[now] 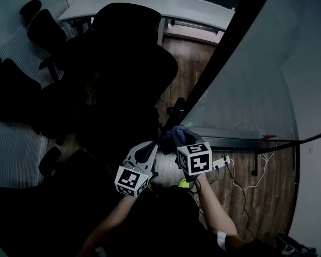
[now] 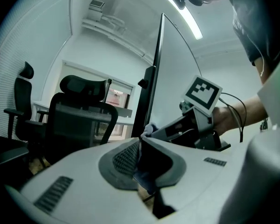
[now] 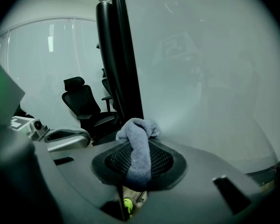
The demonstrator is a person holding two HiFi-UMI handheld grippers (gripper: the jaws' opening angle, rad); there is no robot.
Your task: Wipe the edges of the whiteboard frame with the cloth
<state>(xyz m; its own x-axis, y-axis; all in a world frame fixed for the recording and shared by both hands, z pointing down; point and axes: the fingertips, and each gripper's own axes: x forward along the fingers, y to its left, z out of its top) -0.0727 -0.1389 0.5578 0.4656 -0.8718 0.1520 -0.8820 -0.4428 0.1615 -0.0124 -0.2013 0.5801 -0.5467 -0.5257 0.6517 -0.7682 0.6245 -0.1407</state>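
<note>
- An office room is filling the background: a wooden floor [image 1: 267, 181], a pale desk [image 1: 150, 7] at the top of the head view, and dark chairs [image 1: 128, 47] crowding the upper left.
- The whiteboard [image 1: 257, 79] is taking up the right of the head view, its dark frame [image 1: 224, 42] running diagonally down towards the centre.
- The right gripper [image 1: 176, 138] is clamping the cloth [image 3: 140, 127]. A grey strip is lying down between its jaws and a bunched wad is sticking out past the tips.
- That wad is sitting at the foot of the frame [image 3: 128, 78], probably so that the soft bulk, not the hard jaws, is what meets the edge.
- The left gripper [image 1: 151, 150] is hanging just beside and lower left of the right one, with its jaws closed together [image 2: 141, 146]. A bluish scrap is showing low between them, though whether it is cloth is hard to tell in this dim view.
- It is likely standing by, leaving the wiping to the right gripper.
</note>
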